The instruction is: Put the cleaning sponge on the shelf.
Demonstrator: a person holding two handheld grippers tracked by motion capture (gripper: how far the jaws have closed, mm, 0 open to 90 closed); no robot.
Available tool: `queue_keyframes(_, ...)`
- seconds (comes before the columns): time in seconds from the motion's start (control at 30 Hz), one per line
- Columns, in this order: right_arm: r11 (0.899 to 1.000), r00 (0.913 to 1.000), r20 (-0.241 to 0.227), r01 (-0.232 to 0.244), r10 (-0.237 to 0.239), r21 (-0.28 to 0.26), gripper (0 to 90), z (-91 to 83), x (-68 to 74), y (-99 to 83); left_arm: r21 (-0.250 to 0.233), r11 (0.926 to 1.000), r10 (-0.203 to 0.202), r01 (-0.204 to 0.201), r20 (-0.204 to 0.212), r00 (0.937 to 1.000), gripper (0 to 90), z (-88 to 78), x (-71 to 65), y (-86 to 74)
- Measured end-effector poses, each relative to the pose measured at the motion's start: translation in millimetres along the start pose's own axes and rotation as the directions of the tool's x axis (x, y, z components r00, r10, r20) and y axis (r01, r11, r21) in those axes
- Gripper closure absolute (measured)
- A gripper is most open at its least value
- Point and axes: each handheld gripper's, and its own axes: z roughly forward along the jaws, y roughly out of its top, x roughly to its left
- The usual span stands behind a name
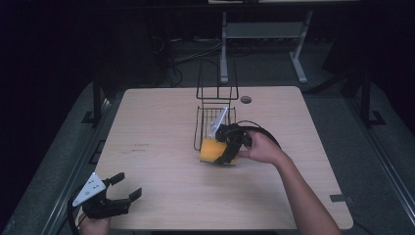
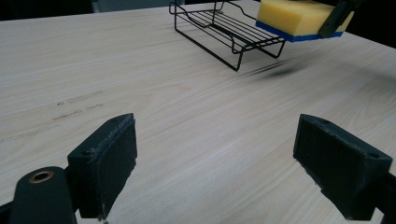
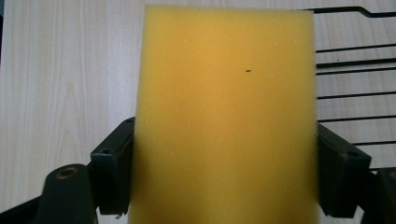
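Note:
A yellow sponge (image 1: 211,150) with a blue underside is held off the table by my right gripper (image 1: 228,147), just in front of the black wire rack (image 1: 215,105). In the right gripper view the sponge (image 3: 224,116) sits squeezed between both jaws. From the left gripper view the sponge (image 2: 294,17) hangs above the table beside the rack (image 2: 224,28), casting a shadow below. My left gripper (image 1: 122,192) stands open near the table's front left corner, its pads (image 2: 105,163) wide apart over bare wood.
The light wooden table (image 1: 161,161) has a round cable hole (image 1: 246,99) at the back. The rack has a tall wire back and a low slatted tray (image 3: 350,79). Dark floor, cables and a desk frame (image 1: 264,34) lie beyond the table.

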Motion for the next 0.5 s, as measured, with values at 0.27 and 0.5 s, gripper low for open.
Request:
queue_keyframes(0.27,1.0,0.9998,-0.016,-0.014,0.014,0.009,21.8,2.4,-16.0,5.5,-0.001,1.0,-0.006,0.006,0.0,1.0,12.8,0.9,0.5,-0.3)
queue_keyframes(0.5,0.999,0.9996,-0.015,-0.025,0.025,0.031,21.8,7.3,-25.8,8.5,0.003,1.0,-0.006,0.006,0.001,1.0,12.8,1.0,1.3,-0.4)
